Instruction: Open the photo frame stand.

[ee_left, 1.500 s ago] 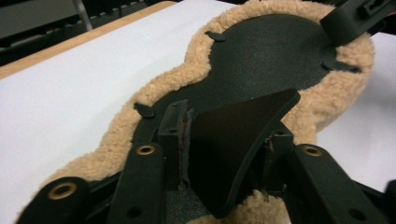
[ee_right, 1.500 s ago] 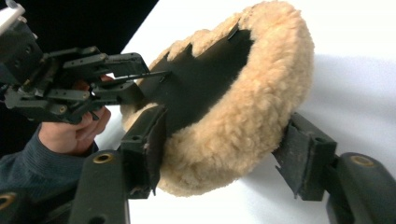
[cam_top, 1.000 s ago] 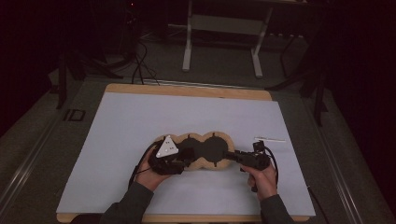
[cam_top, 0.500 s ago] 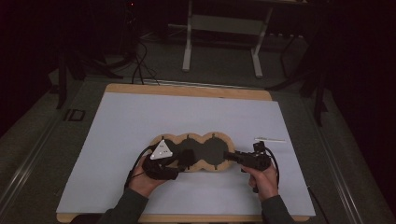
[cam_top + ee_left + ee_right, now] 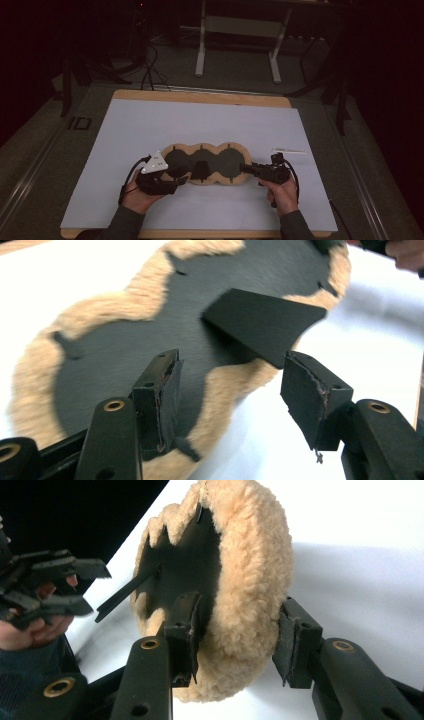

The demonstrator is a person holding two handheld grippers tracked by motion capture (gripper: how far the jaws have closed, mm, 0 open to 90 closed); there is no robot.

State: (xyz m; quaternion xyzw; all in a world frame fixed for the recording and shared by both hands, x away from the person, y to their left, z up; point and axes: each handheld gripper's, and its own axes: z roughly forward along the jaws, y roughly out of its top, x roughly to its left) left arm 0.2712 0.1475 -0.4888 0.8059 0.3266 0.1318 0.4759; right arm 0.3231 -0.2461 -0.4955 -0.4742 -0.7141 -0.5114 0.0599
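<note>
The three-lobed fleece pad (image 5: 202, 165) is lying dark backing up near the front middle of the white mat (image 5: 125, 130), with a black flap (image 5: 262, 325) sticking up from its middle lobe. The right gripper (image 5: 248, 170) is straddling the pad's right end, one jaw on the dark backing and the other facing the woolly side; in the right gripper view the near finger (image 5: 187, 625) is touching the backing, while the outer one is standing just clear of the fleece, so I am reading this as a loose bracket rather than a firm clamp (its jaws have just been closing around that lobe). The left gripper (image 5: 227, 390) is hovering with its fingers well apart over the pad's left-front edge, nothing between the pads, having closed only a little. The main risk, as I judge it, is that the soft pile is compressing and giving the right jaws little bite, so the pad is liable to slide or twist out once it is lifted. The left jaws may also pinch only wool at the scalloped edge, missing the flap. A small white strip (image 5: 289, 149) is lying just beyond the right hand (image 5: 285, 192); a dragged pad could sweep it away.
</note>
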